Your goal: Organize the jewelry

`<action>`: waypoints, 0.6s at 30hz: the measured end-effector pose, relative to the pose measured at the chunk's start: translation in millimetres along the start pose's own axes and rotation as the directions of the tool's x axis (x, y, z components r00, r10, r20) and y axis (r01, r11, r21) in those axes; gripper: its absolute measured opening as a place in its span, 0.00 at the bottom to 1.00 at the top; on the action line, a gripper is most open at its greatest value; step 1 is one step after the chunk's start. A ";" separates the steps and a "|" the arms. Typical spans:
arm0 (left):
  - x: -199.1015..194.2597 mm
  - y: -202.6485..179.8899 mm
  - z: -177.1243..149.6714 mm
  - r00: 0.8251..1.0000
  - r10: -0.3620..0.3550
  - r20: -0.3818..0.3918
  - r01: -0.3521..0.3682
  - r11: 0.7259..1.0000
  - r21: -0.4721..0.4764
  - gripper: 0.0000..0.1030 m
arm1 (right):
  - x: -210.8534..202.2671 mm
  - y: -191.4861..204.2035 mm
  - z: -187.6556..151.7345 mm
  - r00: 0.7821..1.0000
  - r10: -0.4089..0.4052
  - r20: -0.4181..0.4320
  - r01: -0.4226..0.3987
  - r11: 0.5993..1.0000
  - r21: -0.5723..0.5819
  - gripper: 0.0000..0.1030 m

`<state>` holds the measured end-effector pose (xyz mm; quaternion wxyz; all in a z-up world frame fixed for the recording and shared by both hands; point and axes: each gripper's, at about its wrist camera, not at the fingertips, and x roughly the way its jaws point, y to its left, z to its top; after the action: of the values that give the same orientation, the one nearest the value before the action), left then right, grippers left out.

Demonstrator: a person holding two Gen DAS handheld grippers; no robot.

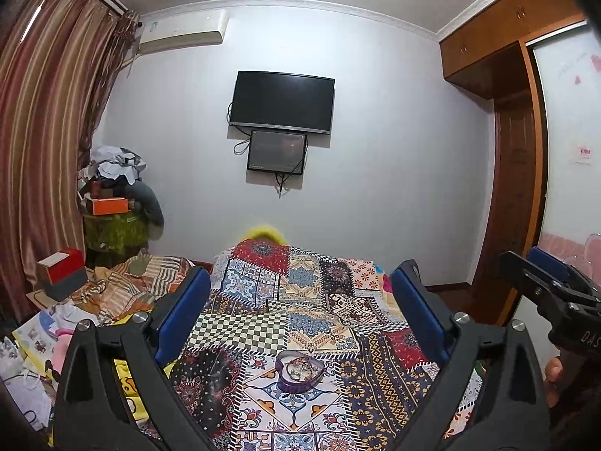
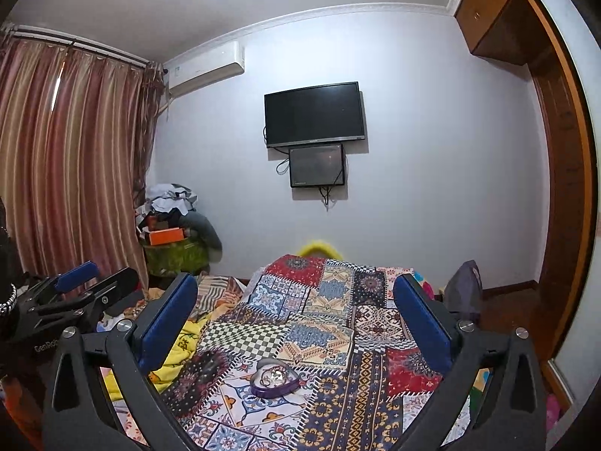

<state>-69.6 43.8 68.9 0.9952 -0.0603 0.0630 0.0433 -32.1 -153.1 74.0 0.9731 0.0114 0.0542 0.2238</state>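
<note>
A purple heart-shaped jewelry box (image 1: pixel 299 373) sits open on the patchwork bedspread (image 1: pixel 300 300), with small shiny pieces inside; it also shows in the right wrist view (image 2: pixel 273 379). My left gripper (image 1: pixel 300 282) is open and empty, held above and behind the box. My right gripper (image 2: pixel 296 293) is open and empty, likewise above the box. The right gripper shows at the right edge of the left wrist view (image 1: pixel 541 267); the left gripper shows at the left edge of the right wrist view (image 2: pixel 94 278).
A red and grey box (image 1: pixel 62 272) and loose papers lie on the cluttered left side. A pile of clothes with an orange box (image 1: pixel 109 205) stands by the curtain. A TV (image 1: pixel 281 101) hangs on the far wall; a wooden wardrobe (image 1: pixel 514 150) is right.
</note>
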 end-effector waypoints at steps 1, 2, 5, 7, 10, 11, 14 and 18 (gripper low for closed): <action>-0.1 -1.3 -0.1 1.000 -0.001 0.002 0.001 1.000 0.005 0.95 | -0.9 -0.8 -0.9 1.000 0.001 0.000 -0.001 1.000 0.001 1.00; 0.7 -1.9 1.2 1.000 -0.003 0.003 0.003 1.000 0.006 0.95 | -1.5 -1.7 -0.1 1.000 0.000 0.000 0.000 1.000 0.002 1.00; -0.3 -6.1 0.0 1.000 -0.006 0.007 0.006 1.000 0.016 0.96 | -2.4 -2.8 -0.4 1.000 -0.001 0.000 0.001 1.000 0.003 1.00; -0.2 -7.4 -0.7 1.000 -0.004 0.009 0.003 1.000 0.022 0.97 | -2.0 -2.3 -2.3 1.000 0.001 -0.002 -0.001 1.000 0.003 1.00; 0.1 -8.1 -1.4 1.000 -0.006 0.007 0.006 1.000 0.026 0.97 | -1.0 -1.4 -2.8 1.000 0.001 -0.007 -0.001 1.000 0.001 1.00; 0.0 -9.2 -1.2 1.000 -0.007 0.005 0.007 1.000 0.027 0.97 | -1.2 -1.2 -2.5 1.000 0.002 -0.009 -0.002 1.000 0.001 1.00; 0.3 -10.1 -1.9 1.000 -0.010 0.001 0.010 1.000 0.026 0.99 | -0.6 0.2 -3.3 1.000 0.003 -0.013 -0.003 1.000 -0.001 1.00; 1.0 -10.4 -2.4 1.000 -0.006 -0.002 0.006 0.999 0.033 0.99 | -0.5 0.5 -2.7 1.000 0.003 -0.016 -0.003 1.000 -0.003 1.00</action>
<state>-67.9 33.2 67.6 0.9962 -0.0442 0.0643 0.0394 -33.0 -152.8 71.4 0.9722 0.0082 0.0616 0.2256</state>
